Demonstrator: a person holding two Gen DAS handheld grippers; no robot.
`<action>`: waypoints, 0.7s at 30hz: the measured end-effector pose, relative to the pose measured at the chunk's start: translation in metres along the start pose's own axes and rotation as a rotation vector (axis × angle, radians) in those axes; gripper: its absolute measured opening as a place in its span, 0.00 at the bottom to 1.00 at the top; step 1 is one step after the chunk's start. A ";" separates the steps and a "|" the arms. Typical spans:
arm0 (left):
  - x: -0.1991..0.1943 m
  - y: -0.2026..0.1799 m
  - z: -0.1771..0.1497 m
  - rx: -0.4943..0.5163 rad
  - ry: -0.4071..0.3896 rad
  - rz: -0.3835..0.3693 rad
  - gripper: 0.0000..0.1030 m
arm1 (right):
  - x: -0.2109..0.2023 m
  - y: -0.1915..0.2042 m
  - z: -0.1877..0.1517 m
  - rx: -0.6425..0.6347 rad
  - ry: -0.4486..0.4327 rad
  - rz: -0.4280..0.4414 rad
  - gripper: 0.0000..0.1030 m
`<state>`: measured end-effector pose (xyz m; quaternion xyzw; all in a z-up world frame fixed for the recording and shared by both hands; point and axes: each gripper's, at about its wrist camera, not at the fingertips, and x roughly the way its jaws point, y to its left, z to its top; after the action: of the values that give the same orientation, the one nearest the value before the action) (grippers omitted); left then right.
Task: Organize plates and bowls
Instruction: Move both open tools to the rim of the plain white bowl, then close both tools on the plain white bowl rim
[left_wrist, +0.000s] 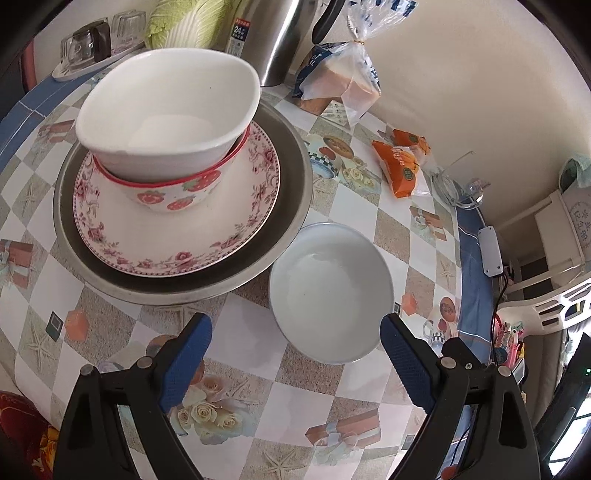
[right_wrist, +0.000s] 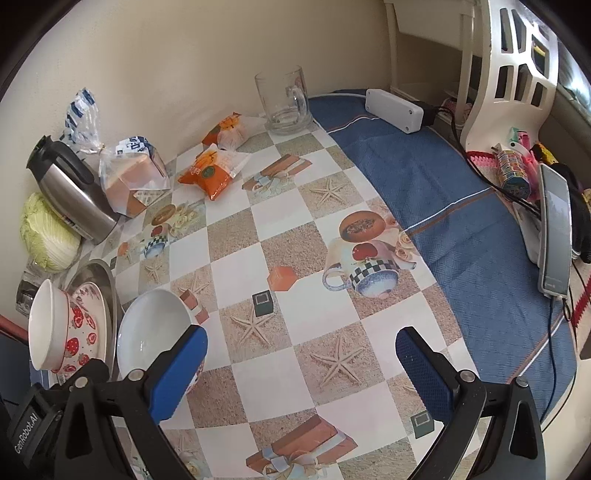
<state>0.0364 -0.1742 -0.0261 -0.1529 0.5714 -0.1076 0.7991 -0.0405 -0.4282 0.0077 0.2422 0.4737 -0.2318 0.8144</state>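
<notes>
Currently the left gripper (left_wrist: 295, 343) stood with fingers wide apart and empty, the loose white bowl (left_wrist: 330, 291) just above its right fingertip at lower centre; approach advice: straddle the rim squarely before closing. The right gripper (right_wrist: 301, 354) likewise gaped empty. A checkered tablecloth (right_wrist: 258, 258) covered the table against a cream wall (right_wrist: 166, 55).

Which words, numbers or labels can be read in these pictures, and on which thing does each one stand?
"24": label on the steel thermos jug; smaller print under it is too small to read.
"GenRobot.AI": black body of the right gripper.
Orange snack packet: print blurred.
Bread bag: print unreadable.
</notes>
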 end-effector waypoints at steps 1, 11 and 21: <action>0.003 0.001 -0.001 -0.005 0.010 0.001 0.90 | 0.003 0.002 -0.001 -0.006 0.009 0.004 1.00; 0.023 0.023 0.004 -0.077 0.019 0.051 0.90 | 0.038 0.029 -0.010 -0.070 0.093 0.025 1.00; 0.033 0.036 0.010 -0.116 0.023 0.068 0.85 | 0.061 0.050 -0.018 -0.107 0.107 0.024 1.00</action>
<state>0.0563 -0.1509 -0.0650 -0.1781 0.5907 -0.0490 0.7855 0.0050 -0.3871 -0.0454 0.2160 0.5252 -0.1833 0.8025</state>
